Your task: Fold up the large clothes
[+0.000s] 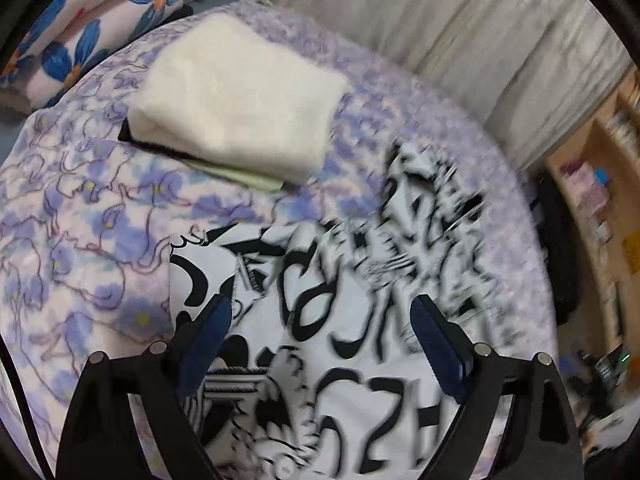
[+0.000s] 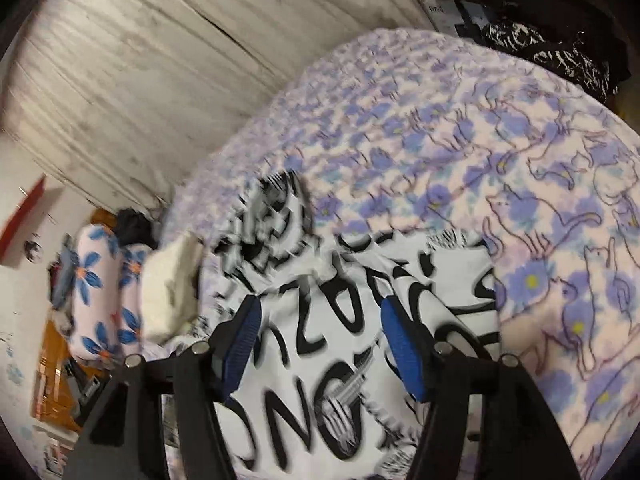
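Motion blur smears the far part of one black-and-white printed garment (image 1: 340,320) lying on the bed (image 1: 80,220) — its near edge cut off. Left tongs (image 1: 320,332) and right tongs (image 2: 320,336) gape wide above it, gripping nothing; one folded cream stack (image 1: 236,96) lies beyond the garment.

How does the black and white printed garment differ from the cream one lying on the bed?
The printed garment carries bold black lettering and graphics on white; the cream garment is plain and looks fuzzy. The printed garment lies close under both tongs, loosely laid with an uneven far edge; the cream garment sits farther off as a compact folded block on top of other folded pieces. Both rest on the floral bedspread.
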`<action>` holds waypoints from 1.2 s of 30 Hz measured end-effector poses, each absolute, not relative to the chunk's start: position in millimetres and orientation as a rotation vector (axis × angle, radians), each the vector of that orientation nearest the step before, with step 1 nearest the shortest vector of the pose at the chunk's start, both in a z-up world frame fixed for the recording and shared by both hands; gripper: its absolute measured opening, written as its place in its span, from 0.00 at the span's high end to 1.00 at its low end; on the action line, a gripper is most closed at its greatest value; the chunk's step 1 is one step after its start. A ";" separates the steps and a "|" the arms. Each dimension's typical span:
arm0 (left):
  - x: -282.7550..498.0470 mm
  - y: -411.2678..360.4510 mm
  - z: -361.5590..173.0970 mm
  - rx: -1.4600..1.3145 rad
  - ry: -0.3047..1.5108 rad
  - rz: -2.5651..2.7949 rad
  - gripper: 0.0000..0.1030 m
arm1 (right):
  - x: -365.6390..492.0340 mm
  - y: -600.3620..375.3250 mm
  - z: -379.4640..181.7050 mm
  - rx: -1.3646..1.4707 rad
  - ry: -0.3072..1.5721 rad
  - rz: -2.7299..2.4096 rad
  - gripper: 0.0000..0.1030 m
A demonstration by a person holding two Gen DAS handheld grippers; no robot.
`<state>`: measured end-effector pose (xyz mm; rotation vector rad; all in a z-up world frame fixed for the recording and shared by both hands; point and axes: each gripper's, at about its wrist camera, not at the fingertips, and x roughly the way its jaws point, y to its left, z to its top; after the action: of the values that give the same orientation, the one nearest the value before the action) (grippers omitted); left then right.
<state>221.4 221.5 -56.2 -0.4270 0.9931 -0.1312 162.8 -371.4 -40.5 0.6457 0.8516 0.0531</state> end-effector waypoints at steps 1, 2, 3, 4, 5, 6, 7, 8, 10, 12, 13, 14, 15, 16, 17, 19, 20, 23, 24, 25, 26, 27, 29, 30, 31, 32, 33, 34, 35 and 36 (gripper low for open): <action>225.8 216.8 -65.1 -0.386 1.010 -0.121 0.13 | 166.3 -370.3 -46.6 0.619 0.867 0.042 0.39; 231.6 210.8 -76.1 -0.339 1.034 -0.117 0.13 | 170.5 -367.9 -53.1 0.591 0.885 0.031 0.39; 232.6 208.4 -82.9 -0.317 1.047 -0.118 0.13 | 174.5 -366.5 -58.8 0.572 0.899 0.025 0.39; 236.8 203.8 -93.3 -0.284 1.070 -0.124 0.13 | 178.9 -365.4 -64.3 0.554 0.914 0.019 0.39; 239.3 201.2 -99.0 -0.264 1.080 -0.128 0.13 | 183.9 -364.1 -69.8 0.534 0.931 0.010 0.39; 244.4 196.1 -106.3 -0.228 1.092 -0.124 0.13 | 188.9 -363.3 -74.0 0.519 0.944 0.005 0.39; 248.4 193.6 -111.6 -0.202 1.098 -0.124 0.13 | 194.8 -362.4 -77.7 0.502 0.956 -0.001 0.39; 252.1 190.7 -115.3 -0.181 1.102 -0.124 0.13 | 201.5 -360.6 -81.2 0.474 0.967 -0.009 0.39; 260.7 185.8 -122.8 -0.152 1.116 -0.127 0.13 | 215.9 -357.2 -88.8 0.419 0.993 -0.015 0.39; 270.0 181.3 -130.0 -0.129 1.134 -0.136 0.13 | 233.2 -353.3 -99.1 0.371 1.035 0.007 0.39; 272.6 178.5 -131.2 -0.119 1.138 -0.140 0.13 | 241.5 -351.5 -105.1 0.354 1.061 0.021 0.39; 277.3 175.5 -134.4 -0.099 1.144 -0.142 0.13 | 250.0 -349.9 -112.1 0.329 1.083 0.027 0.39; 280.5 174.0 -136.3 -0.088 1.146 -0.141 0.13 | 257.8 -349.0 -119.9 0.305 1.106 0.023 0.39; 284.7 172.0 -139.6 -0.074 1.149 -0.139 0.14 | 262.8 -349.6 -126.1 0.296 1.122 0.019 0.39; 288.5 170.8 -143.2 -0.064 1.149 -0.136 0.16 | 268.9 -350.4 -134.2 0.297 1.143 0.018 0.39; 293.5 169.0 -146.7 -0.076 1.139 -0.167 0.52 | 274.1 -349.5 -142.0 0.299 1.135 0.026 0.39; 295.3 167.5 -147.2 -0.092 1.138 -0.197 0.60 | 273.7 -347.0 -142.0 0.282 1.109 0.029 0.40; 295.6 157.4 -140.6 -0.002 1.089 -0.131 0.85 | 271.9 -332.7 -137.0 0.205 1.060 0.040 0.93; 295.7 154.8 -137.7 0.019 1.079 -0.127 0.88 | 268.8 -327.7 -133.2 0.167 1.038 0.018 0.96; 294.3 153.4 -131.0 0.031 1.052 -0.120 0.90 | 266.3 -325.6 -129.1 0.150 1.016 0.004 0.96; 293.3 153.5 -125.1 0.033 1.031 -0.115 0.90 | 259.4 -326.3 -119.6 0.151 0.969 -0.011 0.97; 292.6 154.3 -118.6 0.027 1.011 -0.114 0.91 | 257.1 -329.6 -112.7 0.167 0.934 -0.022 0.97; 293.5 160.6 -102.3 -0.023 0.951 -0.116 0.92 | 247.0 -344.5 -93.7 0.235 0.838 -0.073 0.98; 294.7 162.1 -98.9 -0.037 0.939 -0.117 0.92 | 244.7 -353.6 -88.7 0.277 0.814 -0.091 0.98; 298.3 162.1 -96.5 -0.042 0.928 -0.111 0.92 | 244.2 -362.8 -87.0 0.321 0.801 -0.110 0.98; 303.1 160.9 -97.5 -0.037 0.925 -0.100 0.92 | 246.2 -365.8 -88.8 0.333 0.806 -0.121 0.98; 308.4 159.0 -101.5 -0.038 0.933 -0.096 0.92 | 249.9 -366.5 -93.6 0.331 0.821 -0.136 0.98; 313.9 155.7 -107.1 -0.039 0.939 -0.091 0.92 | 253.6 -366.3 -100.9 0.320 0.842 -0.155 0.98; 319.6 152.8 -115.0 -0.035 0.951 -0.083 0.92 | 258.9 -365.2 -110.7 0.303 0.872 -0.173 0.98; 325.2 148.2 -122.5 -0.030 0.961 -0.077 0.92 | 263.7 -364.2 -120.7 0.297 0.896 -0.183 0.98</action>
<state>325.2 148.2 -122.5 -0.0298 0.9613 -0.0768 263.7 -364.2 -120.7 0.2972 0.8958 -0.1827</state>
